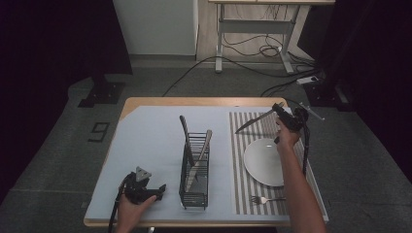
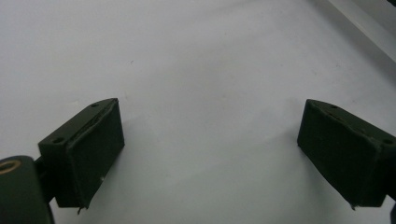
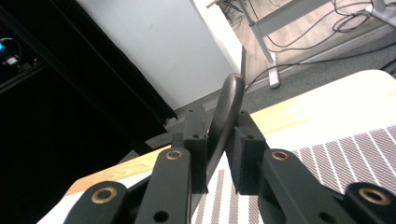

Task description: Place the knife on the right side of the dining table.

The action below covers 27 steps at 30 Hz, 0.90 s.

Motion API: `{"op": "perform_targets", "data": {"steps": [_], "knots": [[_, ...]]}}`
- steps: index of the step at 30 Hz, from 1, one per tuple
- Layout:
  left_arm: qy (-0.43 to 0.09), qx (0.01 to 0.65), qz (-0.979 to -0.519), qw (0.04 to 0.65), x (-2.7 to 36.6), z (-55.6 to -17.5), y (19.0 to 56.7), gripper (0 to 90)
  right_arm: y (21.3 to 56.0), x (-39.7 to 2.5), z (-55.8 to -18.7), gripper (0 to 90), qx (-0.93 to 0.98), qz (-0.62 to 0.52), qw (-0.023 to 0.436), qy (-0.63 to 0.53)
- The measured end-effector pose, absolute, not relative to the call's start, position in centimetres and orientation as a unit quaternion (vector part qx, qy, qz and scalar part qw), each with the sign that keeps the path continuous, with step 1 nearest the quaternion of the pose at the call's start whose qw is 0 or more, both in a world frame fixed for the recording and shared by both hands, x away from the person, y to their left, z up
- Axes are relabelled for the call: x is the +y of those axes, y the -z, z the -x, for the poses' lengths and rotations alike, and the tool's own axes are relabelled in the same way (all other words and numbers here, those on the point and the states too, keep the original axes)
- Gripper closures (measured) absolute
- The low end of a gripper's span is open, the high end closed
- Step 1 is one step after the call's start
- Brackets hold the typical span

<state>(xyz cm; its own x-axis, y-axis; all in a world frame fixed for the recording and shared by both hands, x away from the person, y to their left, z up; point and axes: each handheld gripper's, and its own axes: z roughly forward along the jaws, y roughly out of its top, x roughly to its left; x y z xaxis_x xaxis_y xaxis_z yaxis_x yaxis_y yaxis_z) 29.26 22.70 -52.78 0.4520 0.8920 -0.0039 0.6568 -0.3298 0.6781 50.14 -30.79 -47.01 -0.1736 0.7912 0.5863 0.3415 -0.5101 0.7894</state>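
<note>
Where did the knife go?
In the high view, the knife is up in the air at the far right of the table, held by the right gripper above the striped placemat, just beyond the white plate.

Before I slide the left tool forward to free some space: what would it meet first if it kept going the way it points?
Probably the black wire cutlery rack. In the high view the left tool lies open on the table, pointing right toward the rack's near end. Its own view shows bare tabletop ahead, so the exact line is uncertain.
</note>
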Motion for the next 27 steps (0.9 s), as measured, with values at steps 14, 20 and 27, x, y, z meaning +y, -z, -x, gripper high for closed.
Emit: {"op": "perform_targets", "data": {"steps": [14,20,27], "knots": [[-0.189,0.488,-0.793,0.311,22.7,-29.3,52.8,6.7,48.5,-32.1,-50.2,75.2,0.451,-0.649,0.184,-0.584],[-0.189,0.488,-0.793,0.311,22.7,-29.2,52.8,6.7,49.1,-32.5,-50.1,73.0,0.454,-0.658,0.187,-0.57],[-0.189,0.488,-0.793,0.311,22.7,-29.3,52.8,6.7,49.6,-32.8,-50.1,71.2,0.455,-0.671,0.187,-0.556]]}}
